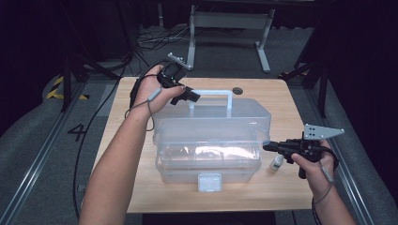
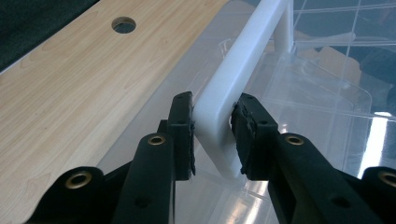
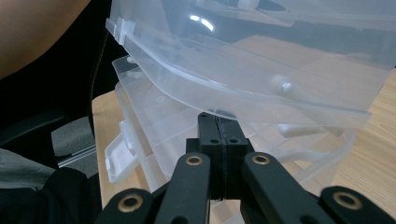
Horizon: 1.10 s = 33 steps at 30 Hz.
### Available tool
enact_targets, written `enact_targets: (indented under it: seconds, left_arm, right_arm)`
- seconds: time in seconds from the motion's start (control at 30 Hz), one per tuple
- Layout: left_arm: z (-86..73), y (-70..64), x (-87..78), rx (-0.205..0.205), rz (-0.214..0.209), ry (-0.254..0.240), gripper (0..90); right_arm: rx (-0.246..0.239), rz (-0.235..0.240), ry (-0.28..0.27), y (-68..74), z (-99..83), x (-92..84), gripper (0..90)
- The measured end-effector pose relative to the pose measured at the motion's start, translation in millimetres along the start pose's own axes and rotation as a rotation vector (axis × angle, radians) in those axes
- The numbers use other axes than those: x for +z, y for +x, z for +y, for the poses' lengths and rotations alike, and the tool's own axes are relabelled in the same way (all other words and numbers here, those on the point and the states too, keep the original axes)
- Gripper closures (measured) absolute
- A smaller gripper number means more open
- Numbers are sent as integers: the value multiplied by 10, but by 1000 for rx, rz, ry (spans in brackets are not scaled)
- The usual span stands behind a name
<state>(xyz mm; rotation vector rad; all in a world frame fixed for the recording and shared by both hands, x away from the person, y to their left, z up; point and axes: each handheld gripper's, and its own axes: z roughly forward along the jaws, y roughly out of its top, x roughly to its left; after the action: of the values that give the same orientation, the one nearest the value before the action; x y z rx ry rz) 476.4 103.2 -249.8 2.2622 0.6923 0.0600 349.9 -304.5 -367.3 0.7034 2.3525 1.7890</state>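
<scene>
Box lid is part-way up, not fully open. The clear storage box (image 1: 209,150) sits mid-table, its front latch (image 1: 209,182) near the table's (image 1: 141,187) front edge; the lid (image 1: 213,119) is raised and tilted back, hinged toward the far edge.

Left gripper (image 1: 187,96) is clamped on the white handle (image 2: 233,88): both pads (image 2: 184,135) press the handle's end from either side, near the post.

Right gripper (image 1: 268,146) has its jaws pressed together with nothing between them; the tips sit at the box's right end, just under the raised lid's rim (image 3: 243,100). Can't tell if they touch it.

Judgement: latch released and lift begun; swinging the lid fully back remains. 1 small bottle (image 1: 277,162) stands just beside the box's right end, near the right hand.
</scene>
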Motion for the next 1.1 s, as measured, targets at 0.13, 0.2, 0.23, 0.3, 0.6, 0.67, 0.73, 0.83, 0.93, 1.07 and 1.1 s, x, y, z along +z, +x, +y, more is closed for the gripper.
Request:
enact_targets:
  seconds: [0.13, 0.2, 0.23, 0.3, 0.6, 0.67, 0.73, 0.83, 0.93, 1.07, 1.1]
  left_arm:
    - [-33, -12, -23, 13, 20, -34, 655]
    - [-47, -27, -47, 14, 34, -59, 515]
    - [-56, -33, -59, 20, 41, -78, 463]
    - [-66, -53, -89, 29, 52, -105, 409]
    - [-118, -251, -275, 78, 118, -164, 338]
    - [-140, -315, -326, 86, 121, -186, 338]
    - [-162, -387, -399, 90, 124, -208, 338]
    - [-204, -464, -499, 88, 134, -239, 333]
    - [-263, -497, -574, 78, 148, -257, 331]
    - [-480, -537, -730, 44, 155, -314, 349]
    - [-480, -537, -730, 44, 155, -314, 351]
  right_arm:
    - [0, 1, 6, -14, 4, 7, 900]
    - [-1, 0, 8, -16, 5, 11, 900]
    - [-2, 0, 10, -15, 6, 14, 900]
    - [-3, 0, 11, -15, 8, 17, 900]
    - [-1, 1, 4, -20, 14, 20, 900]
    - [0, 2, 4, -26, 22, 20, 900]
    - [-4, 3, 5, -32, 30, 24, 900]
    - [-5, 2, 9, -40, 41, 28, 900]
    - [-9, 0, 11, -45, 50, 28, 900]
    - [-8, 1, 7, -54, 61, 30, 900]
    - [-6, 2, 7, -57, 61, 30, 900]
